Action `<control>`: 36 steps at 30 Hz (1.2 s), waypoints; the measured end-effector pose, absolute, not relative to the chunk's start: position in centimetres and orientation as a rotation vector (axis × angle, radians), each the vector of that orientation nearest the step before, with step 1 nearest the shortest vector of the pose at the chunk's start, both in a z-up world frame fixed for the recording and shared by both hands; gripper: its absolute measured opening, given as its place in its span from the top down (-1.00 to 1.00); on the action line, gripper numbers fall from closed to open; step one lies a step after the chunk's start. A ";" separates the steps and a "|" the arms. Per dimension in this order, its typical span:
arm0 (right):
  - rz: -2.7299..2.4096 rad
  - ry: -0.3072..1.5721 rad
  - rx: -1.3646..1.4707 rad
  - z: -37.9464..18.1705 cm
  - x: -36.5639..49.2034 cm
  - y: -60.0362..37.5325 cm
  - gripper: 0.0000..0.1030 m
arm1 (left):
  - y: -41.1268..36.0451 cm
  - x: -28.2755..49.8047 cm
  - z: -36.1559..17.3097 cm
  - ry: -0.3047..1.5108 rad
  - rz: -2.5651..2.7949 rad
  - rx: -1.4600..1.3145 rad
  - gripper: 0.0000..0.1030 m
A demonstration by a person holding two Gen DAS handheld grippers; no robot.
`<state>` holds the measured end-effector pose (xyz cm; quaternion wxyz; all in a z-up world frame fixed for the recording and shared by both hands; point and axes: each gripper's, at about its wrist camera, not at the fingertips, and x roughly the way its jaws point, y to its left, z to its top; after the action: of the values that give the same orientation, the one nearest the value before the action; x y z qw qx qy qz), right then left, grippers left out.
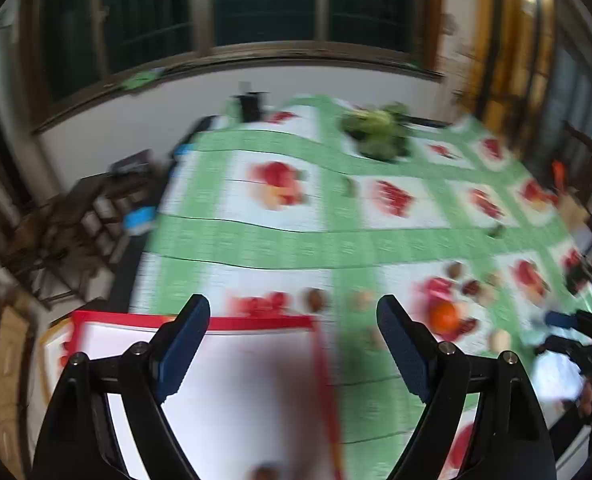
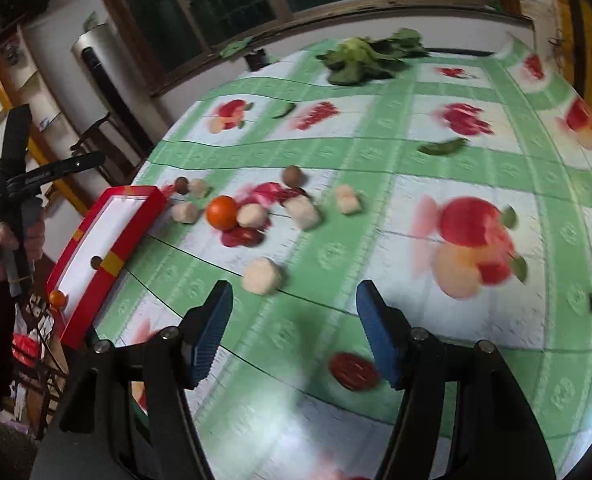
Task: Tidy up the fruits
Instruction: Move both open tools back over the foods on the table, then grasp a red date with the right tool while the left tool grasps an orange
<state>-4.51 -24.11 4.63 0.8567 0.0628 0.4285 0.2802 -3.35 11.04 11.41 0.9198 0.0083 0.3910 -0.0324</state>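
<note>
A red-rimmed white tray (image 2: 136, 228) lies at the table's left edge; it holds a small brown fruit (image 2: 95, 262) and a small orange fruit (image 2: 57, 298). In the left wrist view the tray (image 1: 256, 323) lies under my open, empty left gripper (image 1: 294, 344). An orange (image 2: 221, 212), brown round fruits (image 2: 294, 176), pale peeled pieces (image 2: 262, 276) and red dates (image 2: 353, 371) lie loose on the cloth. My right gripper (image 2: 294, 332) is open and empty, above the cloth between a pale piece and a date. The orange also shows in the left wrist view (image 1: 443, 316).
The table wears a green and white cloth with fruit prints (image 2: 375, 152). Leafy greens (image 2: 359, 60) lie at the far end, with green pods (image 2: 441, 147) nearer. Chairs (image 1: 68, 232) stand left of the table. A window and wall are behind.
</note>
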 end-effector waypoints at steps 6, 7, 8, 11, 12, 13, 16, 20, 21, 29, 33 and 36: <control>0.483 0.868 0.084 5.2 -5.1 -27.0 -0.27 | 5.2 -5.2 8.0 0.875 -0.234 0.080 -0.66; 0.445 0.869 0.082 5.2 -4.5 -27.9 -0.27 | 4.6 -5.3 7.7 0.880 -0.249 0.091 -0.66; 0.398 0.870 0.073 5.2 -3.7 -28.7 -0.27 | 3.8 -5.1 7.3 0.883 -0.264 0.109 -0.66; 0.353 0.877 0.071 4.9 -1.3 -29.2 -0.27 | 2.8 -4.7 7.0 0.885 -0.250 0.129 -0.66; 0.354 0.879 0.065 4.8 -0.9 -28.9 -0.27 | 2.9 -4.7 6.9 0.883 -0.249 0.125 -0.66; 0.366 0.883 0.067 4.6 -0.5 -28.4 -0.27 | 3.0 -4.9 6.8 0.883 -0.256 0.113 -0.66; 0.479 0.897 0.119 4.0 -0.2 -26.5 -0.27 | 3.3 -4.9 6.4 0.907 -0.248 0.095 -0.66; 0.541 0.917 0.072 3.3 -1.8 -24.3 -0.27 | 2.3 -3.9 6.4 0.908 -0.252 0.099 -0.66; 0.547 0.918 0.069 3.2 -2.5 -24.5 -0.27 | 1.7 -3.6 6.4 0.907 -0.262 0.109 -0.66; 0.542 0.950 0.040 2.7 -6.1 -26.3 -0.27 | -2.3 -0.6 4.2 0.932 -0.345 0.222 -0.56; 0.559 0.951 -0.024 2.7 -6.2 -24.2 -0.21 | -1.8 0.5 3.4 0.949 -0.357 0.205 -0.47; 0.550 0.958 -0.089 2.5 -6.0 -22.8 -0.06 | -1.6 1.4 2.8 0.971 -0.371 0.174 -0.42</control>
<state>-5.96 -22.79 2.54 0.8504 -0.0422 0.4550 0.2610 1.41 -1.63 2.78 0.8642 0.0831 0.4635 -0.1773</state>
